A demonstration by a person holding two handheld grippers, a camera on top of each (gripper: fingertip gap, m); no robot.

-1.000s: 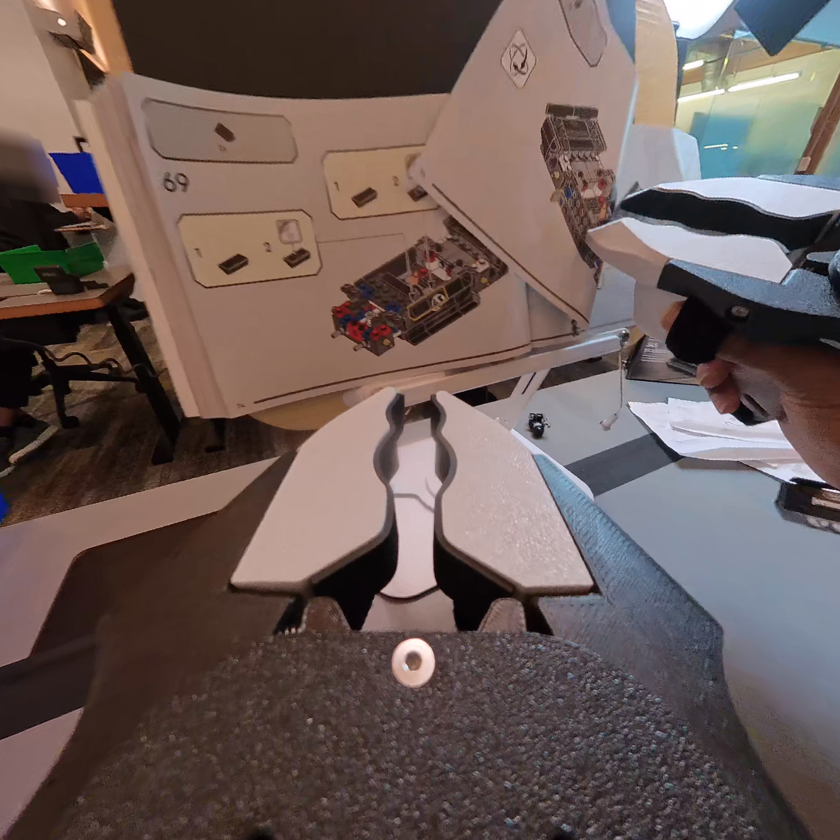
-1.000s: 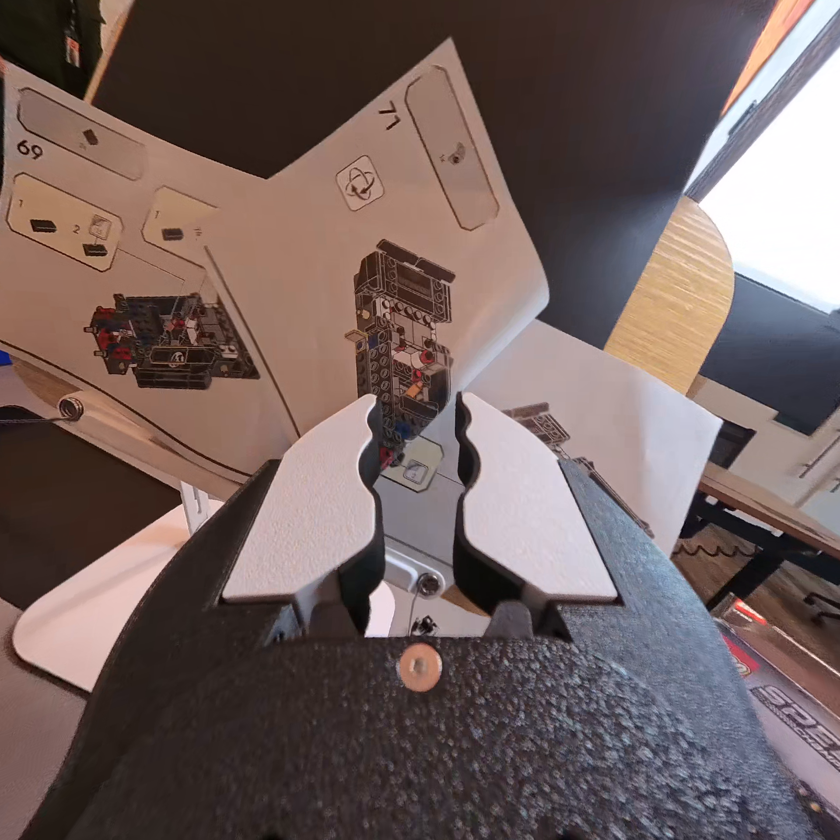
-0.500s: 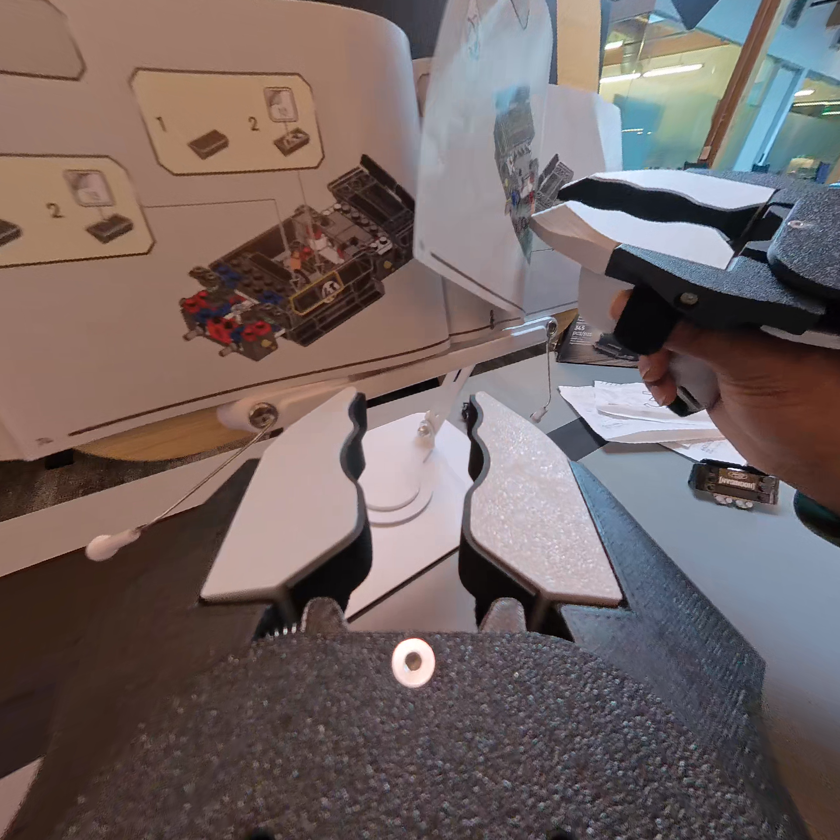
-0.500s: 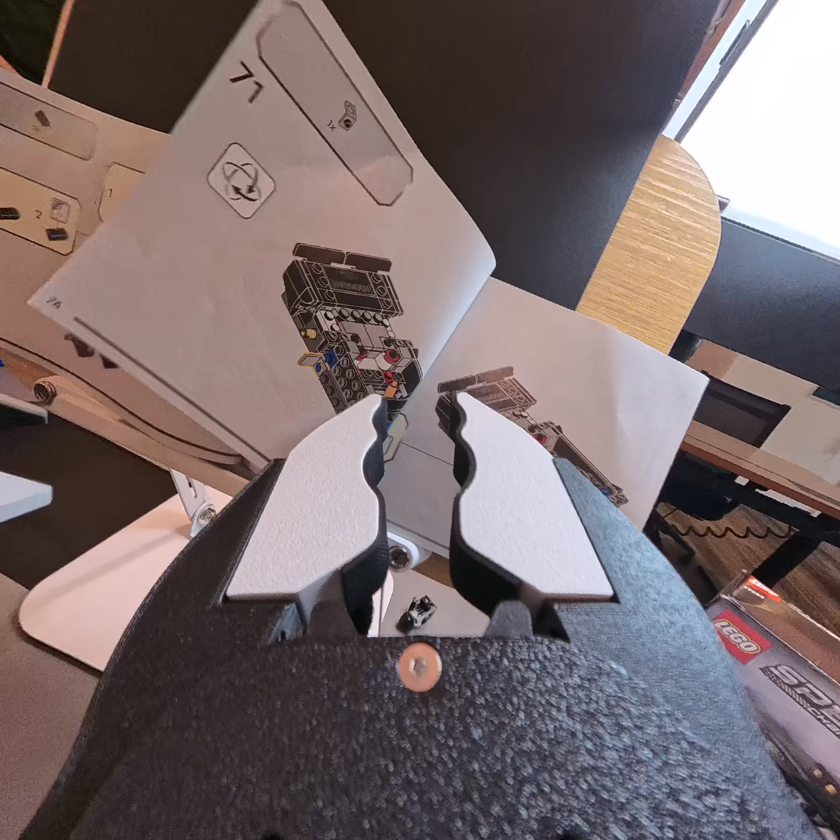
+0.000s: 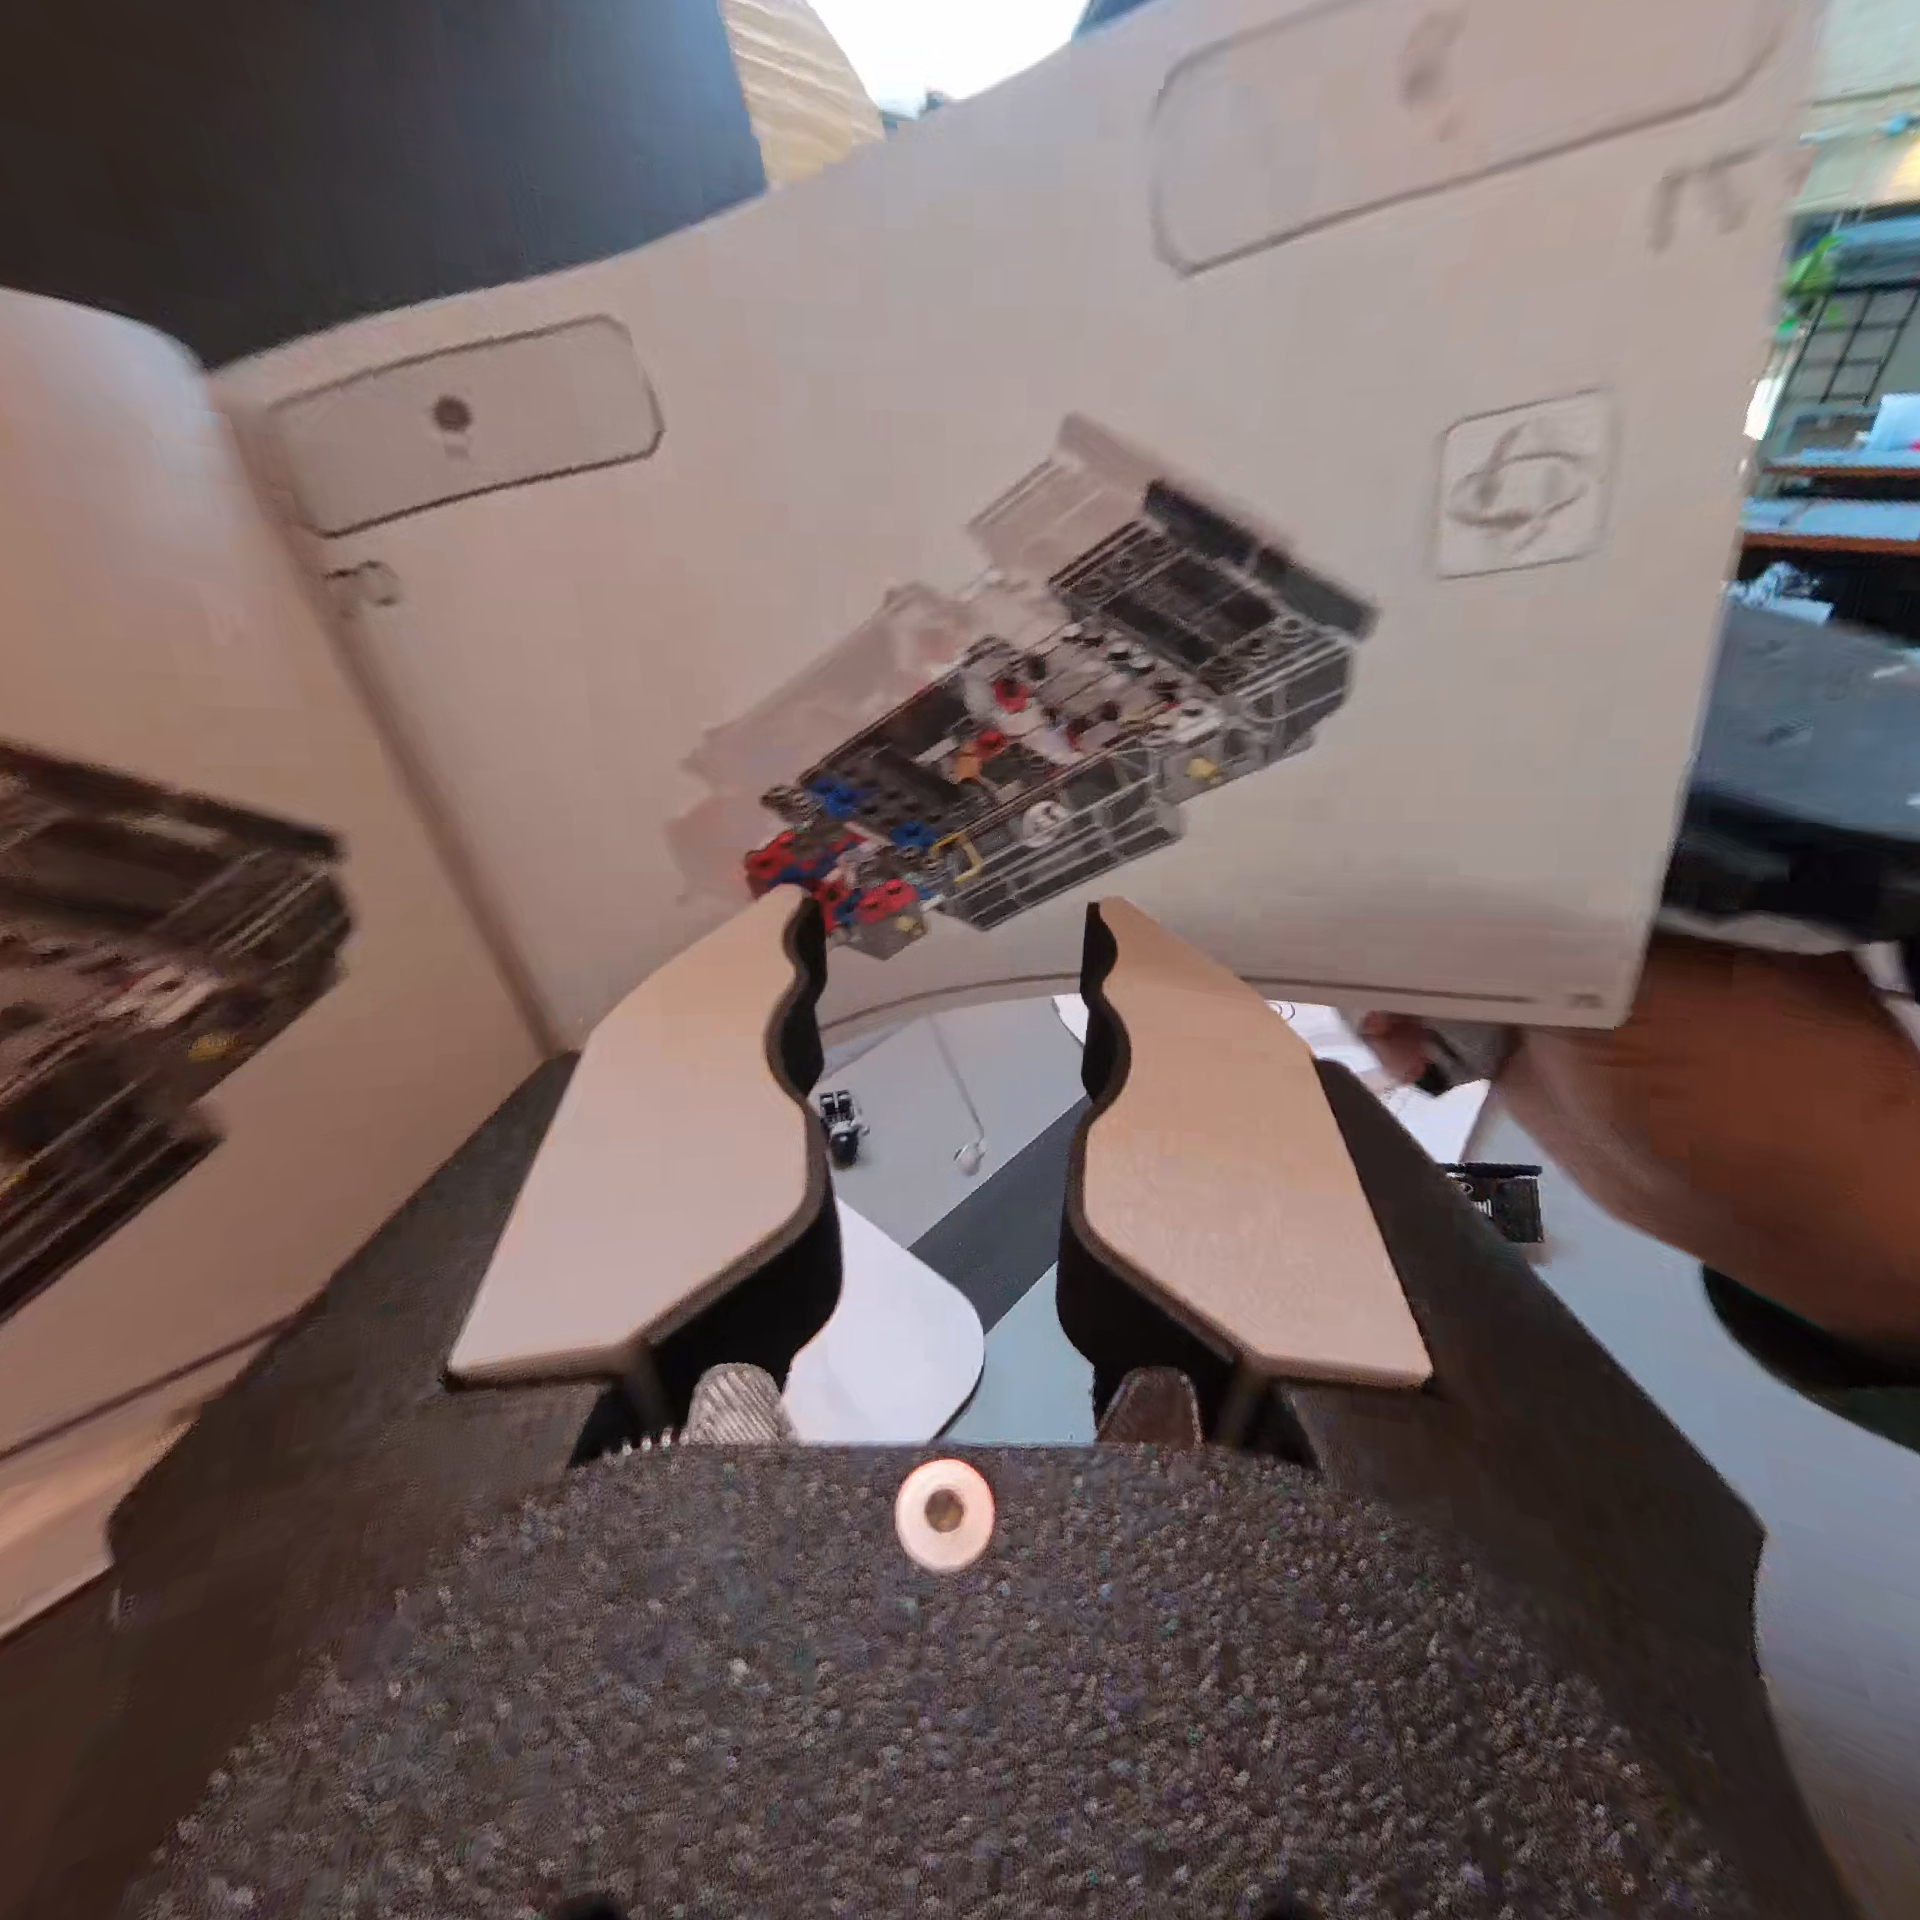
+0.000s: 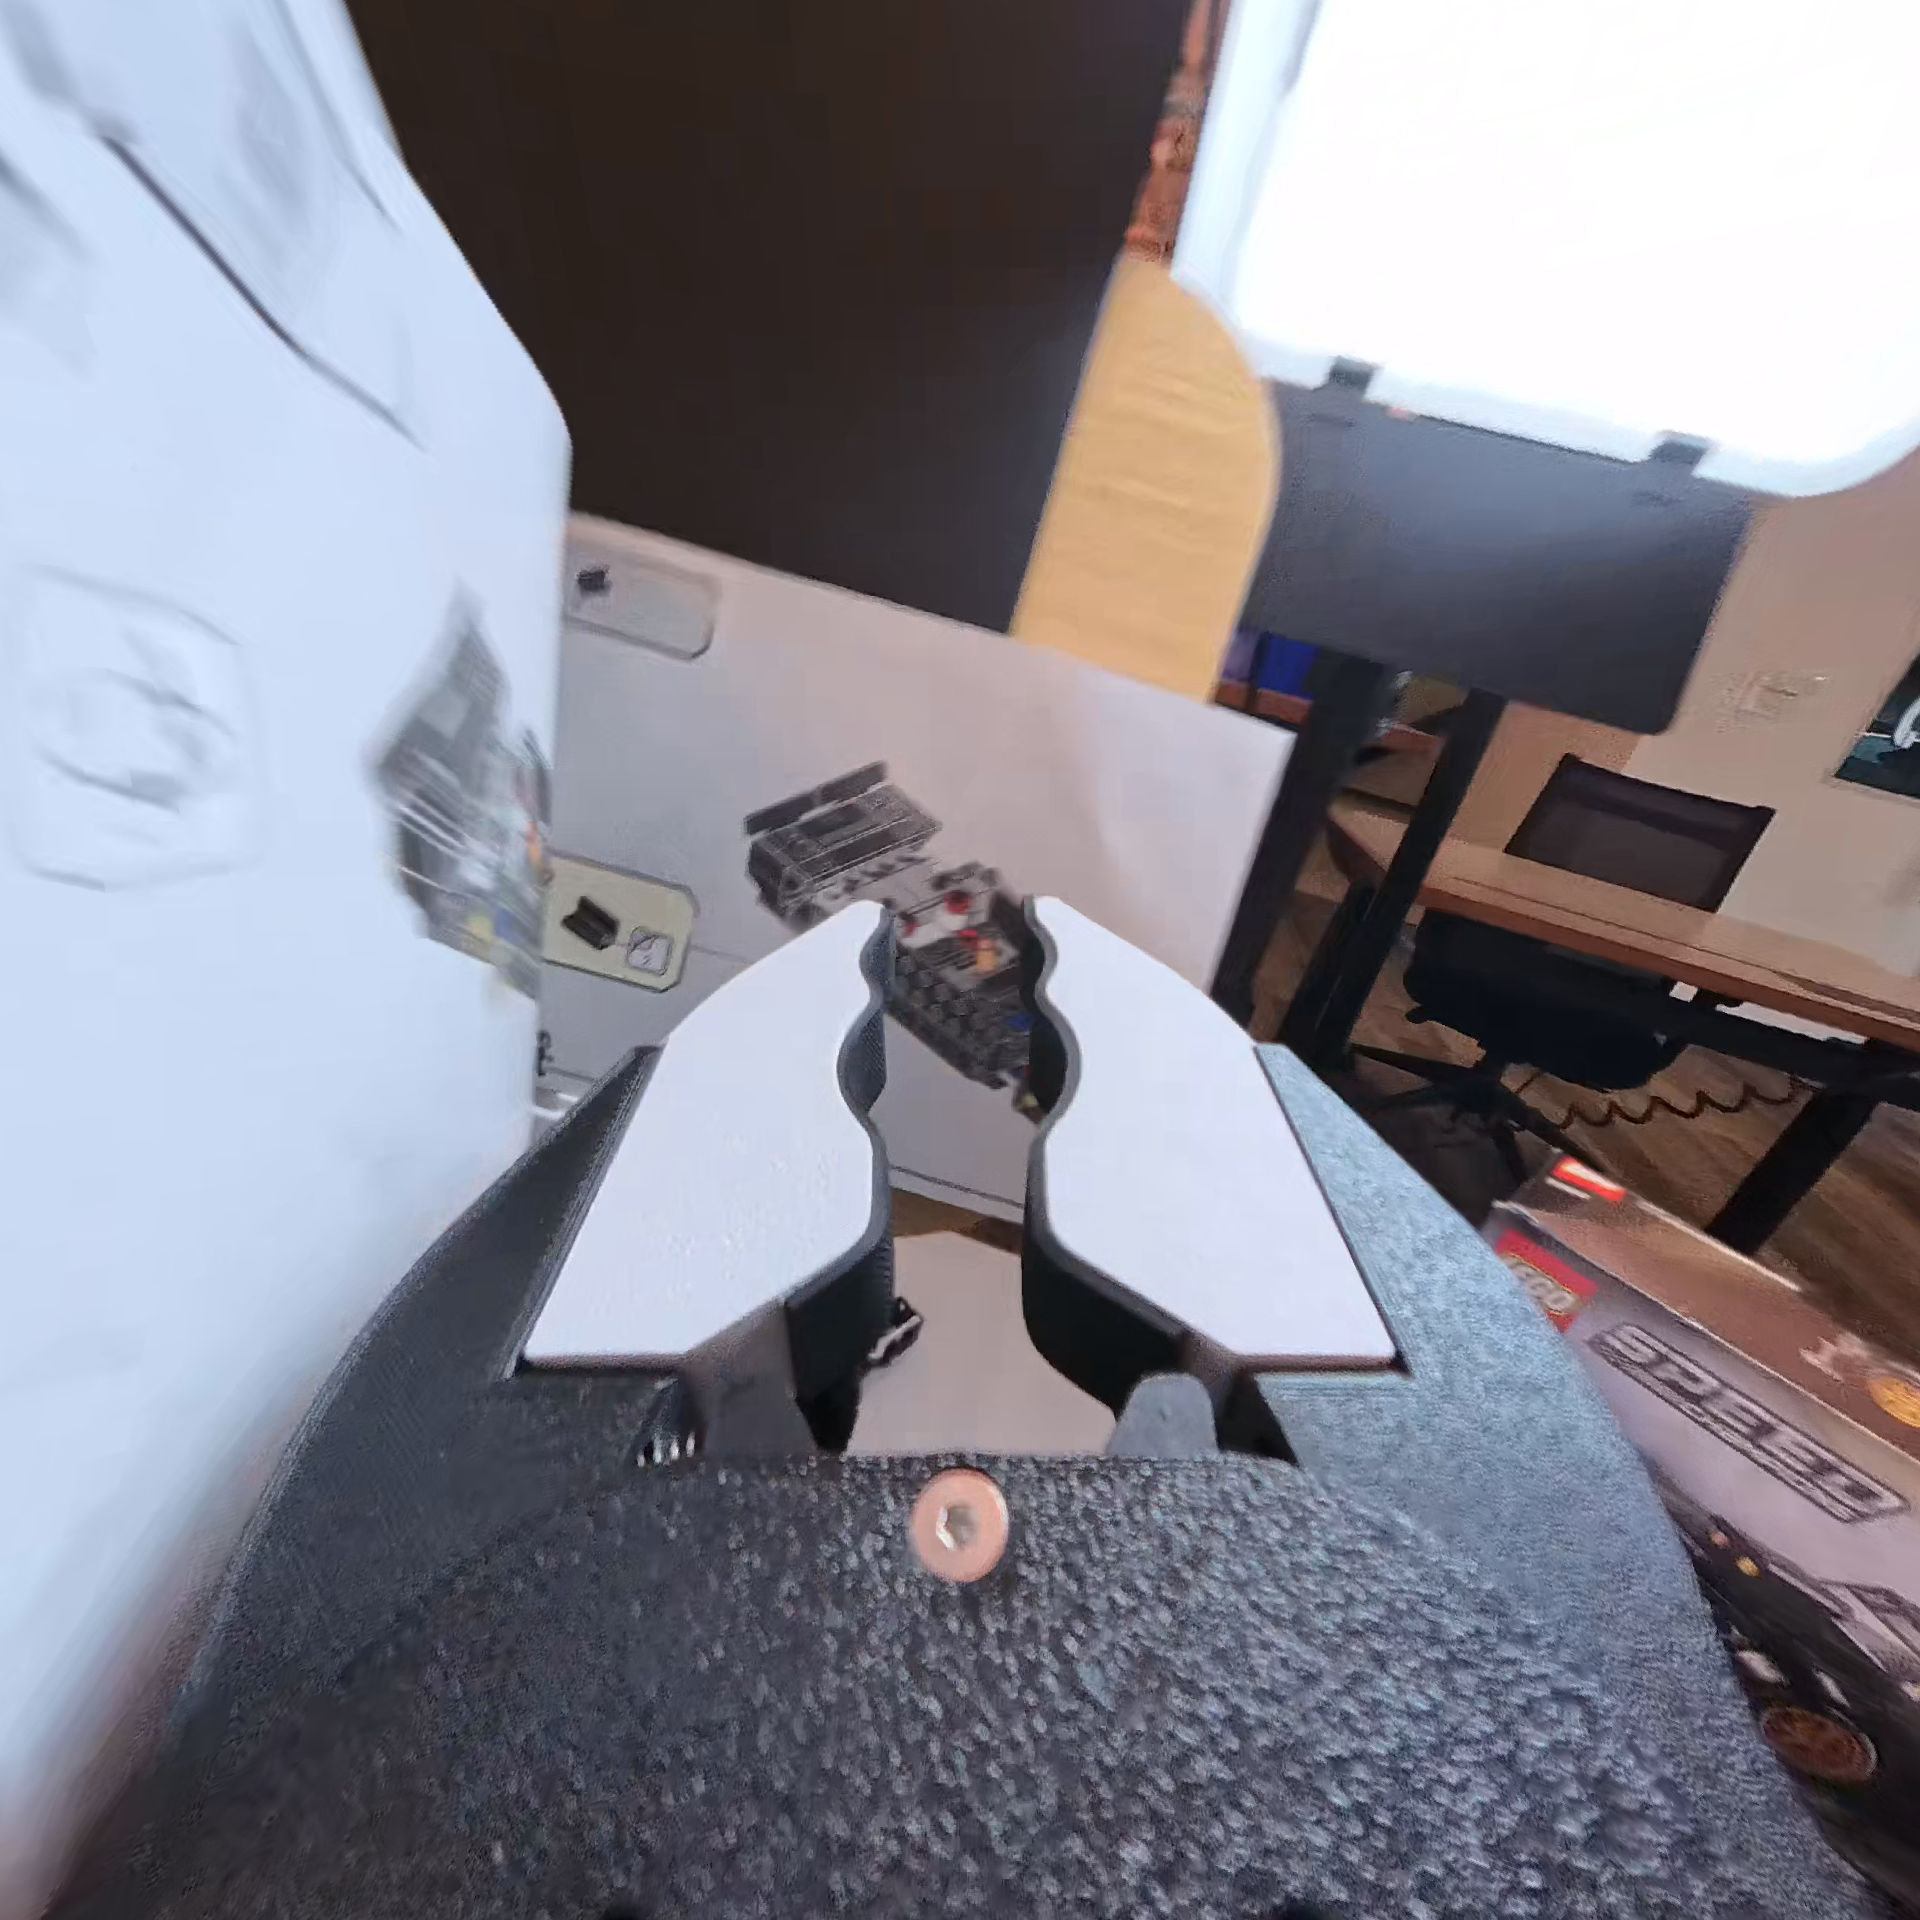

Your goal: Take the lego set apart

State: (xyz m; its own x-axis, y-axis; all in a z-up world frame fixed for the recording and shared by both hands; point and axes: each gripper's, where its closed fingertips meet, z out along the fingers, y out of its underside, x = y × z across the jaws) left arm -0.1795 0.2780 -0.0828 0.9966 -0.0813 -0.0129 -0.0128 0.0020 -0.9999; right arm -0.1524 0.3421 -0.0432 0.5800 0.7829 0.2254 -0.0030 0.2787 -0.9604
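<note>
An open instruction booklet stands on a white stand, and one loose page (image 5: 1039, 499) hangs curved in mid-air, blurred. My left gripper (image 5: 948, 920) is open and empty, with its tips just in front of that page's lower edge. A small black lego piece (image 5: 842, 1117) lies on the grey table beyond the fingers. My right gripper (image 6: 958, 914) is open and empty and points at the booklet's right-hand page (image 6: 935, 769). The lifted page (image 6: 260, 727) is close on its left. A small dark piece (image 6: 896, 1340) shows below its fingers.
A person's hand (image 5: 1683, 1132) is at the right, at the lifted page's lower corner. Another dark lego part (image 5: 1501, 1195) lies near it. The stand's white base (image 5: 894, 1340) is under my left fingers. A lego box (image 6: 1714, 1455) lies at the right, with a desk (image 6: 1662, 935) behind. About 8 centimeters separates my left fingertips from my right.
The loose page has swung across from the right side toward the left. My left gripper has opened wider and now faces that page. The right view has turned to the right-hand page.
</note>
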